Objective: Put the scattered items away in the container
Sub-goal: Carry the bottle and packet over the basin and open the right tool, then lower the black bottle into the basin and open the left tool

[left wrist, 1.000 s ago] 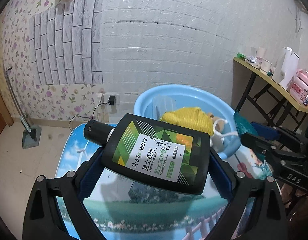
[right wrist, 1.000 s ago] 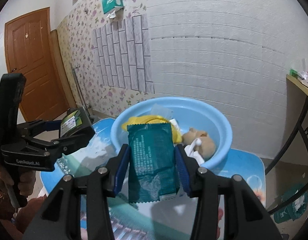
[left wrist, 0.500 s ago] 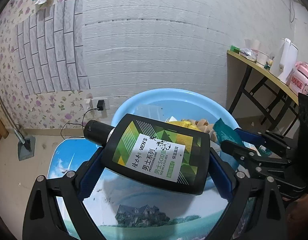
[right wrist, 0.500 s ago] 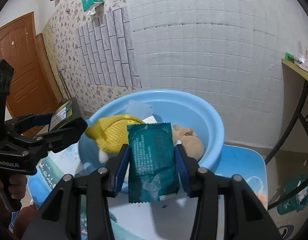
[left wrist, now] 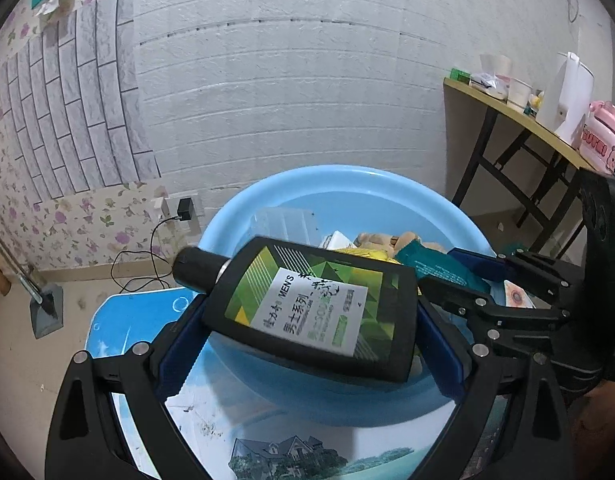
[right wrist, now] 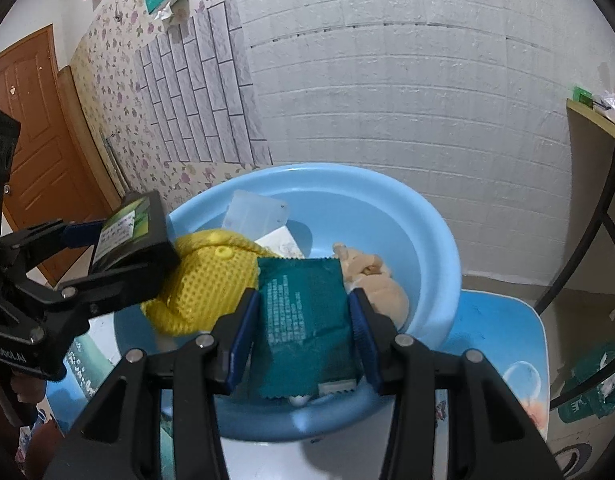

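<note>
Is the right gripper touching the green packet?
Touching. The right wrist view shows the right gripper with both blue pads pressed against the green packet sides.

bottle [left wrist: 311, 312] and packet [right wrist: 307, 316] now over basin [right wrist: 439, 240]

My way into the round light-blue plastic basin [right wrist: 435, 240] is open at its far right; a yellow knitted toy [right wrist: 203, 288], tan plush toy [right wrist: 379, 284] and clear plastic box [right wrist: 255, 216] crowd the left and middle.
</note>
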A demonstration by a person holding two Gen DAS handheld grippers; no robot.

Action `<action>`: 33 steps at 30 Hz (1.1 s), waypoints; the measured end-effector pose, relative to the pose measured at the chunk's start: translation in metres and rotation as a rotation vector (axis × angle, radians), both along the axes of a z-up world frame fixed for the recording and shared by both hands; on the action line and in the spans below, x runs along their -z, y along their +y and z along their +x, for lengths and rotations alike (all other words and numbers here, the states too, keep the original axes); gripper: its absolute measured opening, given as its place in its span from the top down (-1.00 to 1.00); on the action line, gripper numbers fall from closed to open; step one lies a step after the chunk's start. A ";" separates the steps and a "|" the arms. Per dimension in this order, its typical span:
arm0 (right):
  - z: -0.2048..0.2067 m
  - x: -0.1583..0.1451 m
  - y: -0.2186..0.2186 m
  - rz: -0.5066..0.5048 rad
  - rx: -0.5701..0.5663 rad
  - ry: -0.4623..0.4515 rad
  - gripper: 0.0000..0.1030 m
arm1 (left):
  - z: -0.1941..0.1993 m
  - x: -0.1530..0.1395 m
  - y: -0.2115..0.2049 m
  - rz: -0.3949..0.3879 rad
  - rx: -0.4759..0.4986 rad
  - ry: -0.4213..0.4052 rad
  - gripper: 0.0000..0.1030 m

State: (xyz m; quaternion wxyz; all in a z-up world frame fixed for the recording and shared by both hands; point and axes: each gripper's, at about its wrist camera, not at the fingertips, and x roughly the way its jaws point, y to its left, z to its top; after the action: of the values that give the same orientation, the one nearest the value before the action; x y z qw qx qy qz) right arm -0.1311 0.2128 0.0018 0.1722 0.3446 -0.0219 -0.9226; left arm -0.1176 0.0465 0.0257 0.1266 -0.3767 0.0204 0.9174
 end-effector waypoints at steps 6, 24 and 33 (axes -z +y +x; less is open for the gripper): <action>-0.006 0.004 -0.005 0.027 0.005 0.009 0.12 | -0.004 0.007 -0.007 0.050 -0.006 -0.011 -0.87; 0.016 0.000 0.001 0.015 0.003 -0.006 0.05 | 0.020 -0.006 -0.008 0.046 -0.002 0.022 -0.88; 0.030 -0.005 0.002 0.030 0.016 0.007 0.05 | 0.028 0.008 -0.006 0.034 -0.004 -0.031 -0.88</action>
State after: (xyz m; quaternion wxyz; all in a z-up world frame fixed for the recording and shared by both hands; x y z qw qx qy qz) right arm -0.1016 0.2143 0.0067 0.1597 0.3436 -0.0103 -0.9254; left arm -0.0900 0.0405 0.0173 0.1316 -0.3888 0.0020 0.9119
